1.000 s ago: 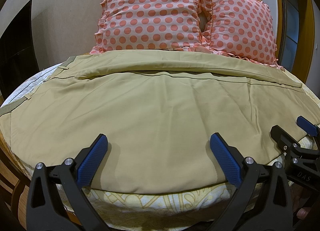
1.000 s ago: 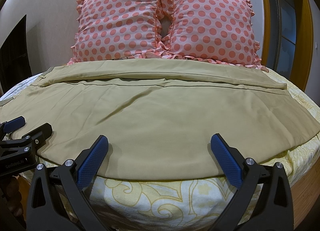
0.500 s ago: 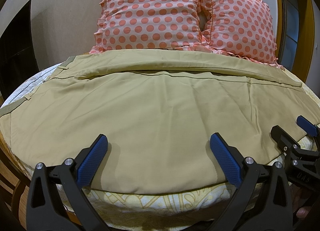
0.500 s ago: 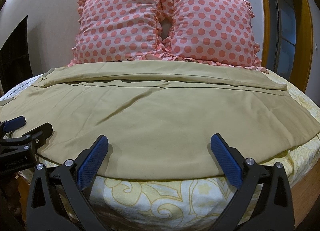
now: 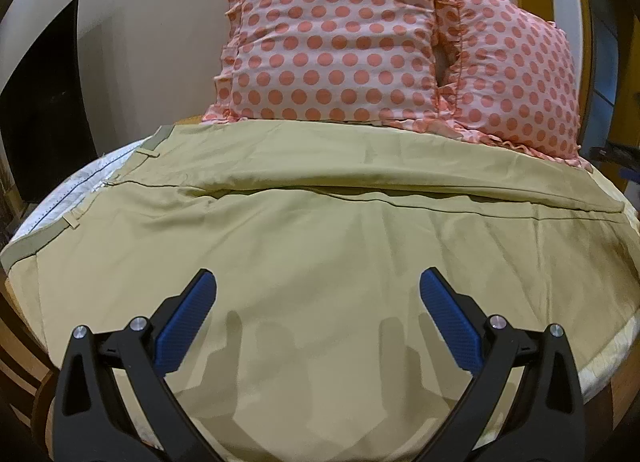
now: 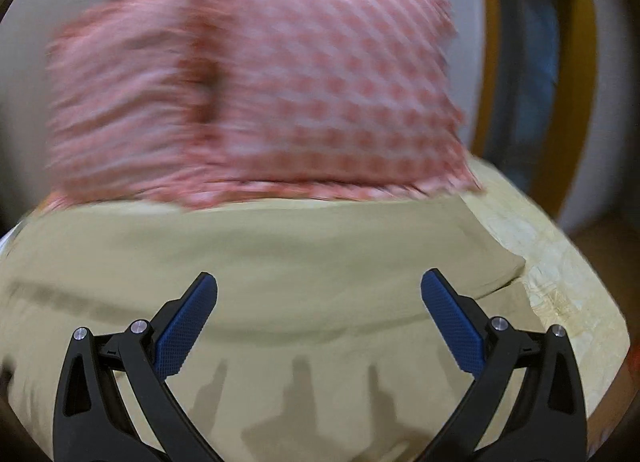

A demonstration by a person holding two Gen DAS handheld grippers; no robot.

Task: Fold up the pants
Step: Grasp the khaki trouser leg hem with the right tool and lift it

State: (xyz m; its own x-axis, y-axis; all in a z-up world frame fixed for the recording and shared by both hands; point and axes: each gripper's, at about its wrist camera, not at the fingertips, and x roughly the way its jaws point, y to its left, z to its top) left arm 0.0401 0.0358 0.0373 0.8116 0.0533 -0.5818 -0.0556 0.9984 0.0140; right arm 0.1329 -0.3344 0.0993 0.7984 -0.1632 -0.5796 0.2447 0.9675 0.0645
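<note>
Khaki pants (image 5: 320, 229) lie spread flat across the bed, waistband with belt loops at the left, one leg folded over along the far side. My left gripper (image 5: 318, 290) is open and empty, hovering just above the near part of the fabric. In the blurred right wrist view the pants (image 6: 300, 262) fill the lower half, with their leg ends at the right. My right gripper (image 6: 319, 290) is open and empty above them.
Two pink polka-dot pillows (image 5: 340, 41) stand against the wall behind the pants and also show in the right wrist view (image 6: 260, 93). A yellow patterned bedsheet (image 6: 560, 282) shows at the bed's right edge. A dark panel (image 5: 44, 101) stands at the left.
Both grippers have moved forward over the pants. The right gripper has swung quickly to the right, blurring its view. Neither gripper shows in the other's view now.
</note>
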